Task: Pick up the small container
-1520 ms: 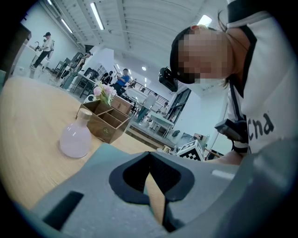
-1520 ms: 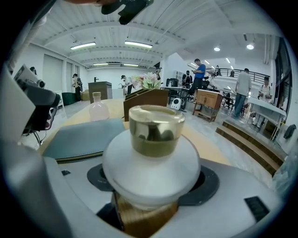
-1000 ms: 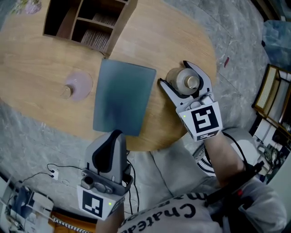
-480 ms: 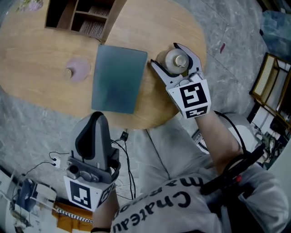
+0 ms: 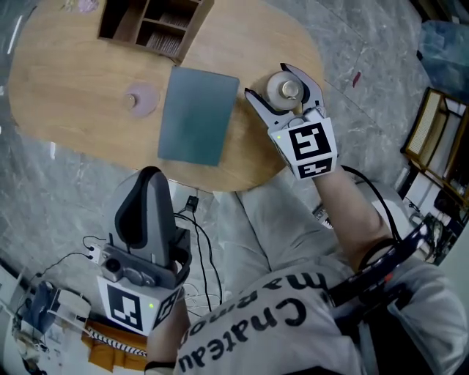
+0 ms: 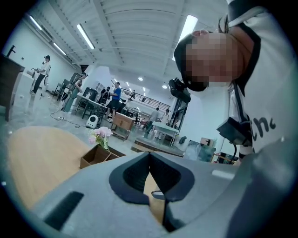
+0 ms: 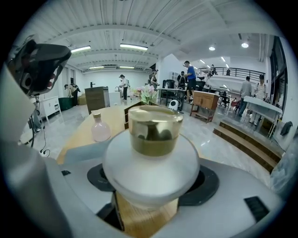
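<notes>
Well, the right gripper (image 5: 268, 82) has its two jaws closed on the small container (image 7: 151, 153), one jaw on each side. The small container is a round white jar with a shiny gold lid. It is over the right end of the wooden table (image 5: 73, 95), near the edge. I cannot tell if it is lifted or sitting on the wood. The cube (image 5: 308, 150) with black and white squares sits just behind the jaws.

The left gripper (image 5: 150, 176) is shut tight, with nothing between its jaws. It hangs low, off the table, close to the person's lap, and its tip points toward the table.

Just beside the small container, on its left in the head view, a flat grey mat (image 5: 196, 116) lies on the table. On the other side of the mat stands a little pink bottle (image 5: 141, 98), a bit apart from it. A wooden box (image 5: 150, 22) with open shelves sits at the far edge of the table. In the left gripper view, pink flowers (image 6: 100, 135) show right by that box.
</notes>
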The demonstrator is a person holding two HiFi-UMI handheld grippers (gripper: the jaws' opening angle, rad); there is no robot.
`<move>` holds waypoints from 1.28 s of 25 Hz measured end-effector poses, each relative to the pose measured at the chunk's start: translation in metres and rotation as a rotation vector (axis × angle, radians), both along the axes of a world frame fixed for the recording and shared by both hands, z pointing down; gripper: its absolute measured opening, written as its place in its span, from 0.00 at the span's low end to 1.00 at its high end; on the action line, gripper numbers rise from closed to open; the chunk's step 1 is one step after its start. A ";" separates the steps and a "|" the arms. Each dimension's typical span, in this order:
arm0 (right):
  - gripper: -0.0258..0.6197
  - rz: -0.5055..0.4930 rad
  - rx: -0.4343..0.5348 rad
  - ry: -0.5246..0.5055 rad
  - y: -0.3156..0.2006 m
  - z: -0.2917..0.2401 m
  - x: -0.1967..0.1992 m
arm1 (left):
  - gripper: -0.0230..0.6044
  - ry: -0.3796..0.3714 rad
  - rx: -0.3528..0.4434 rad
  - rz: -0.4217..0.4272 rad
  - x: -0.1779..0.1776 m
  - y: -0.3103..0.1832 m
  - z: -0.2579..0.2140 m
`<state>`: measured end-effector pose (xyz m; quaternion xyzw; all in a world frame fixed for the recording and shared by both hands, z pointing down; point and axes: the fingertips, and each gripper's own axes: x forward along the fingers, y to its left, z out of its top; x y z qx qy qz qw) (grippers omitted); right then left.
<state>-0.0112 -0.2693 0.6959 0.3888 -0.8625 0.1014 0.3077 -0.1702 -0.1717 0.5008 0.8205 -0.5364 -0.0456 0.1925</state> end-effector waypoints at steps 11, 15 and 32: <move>0.58 -0.001 0.018 -0.033 0.005 -0.082 -0.010 | 0.06 -0.011 0.075 -0.010 -0.010 -0.003 -0.074; 0.58 -0.005 0.047 -0.045 0.008 -0.123 -0.010 | 0.06 -0.018 0.139 0.003 -0.004 -0.005 -0.116; 0.58 -0.029 0.209 -0.125 0.007 -0.288 -0.015 | 0.06 -0.041 0.306 0.014 0.011 -0.011 -0.251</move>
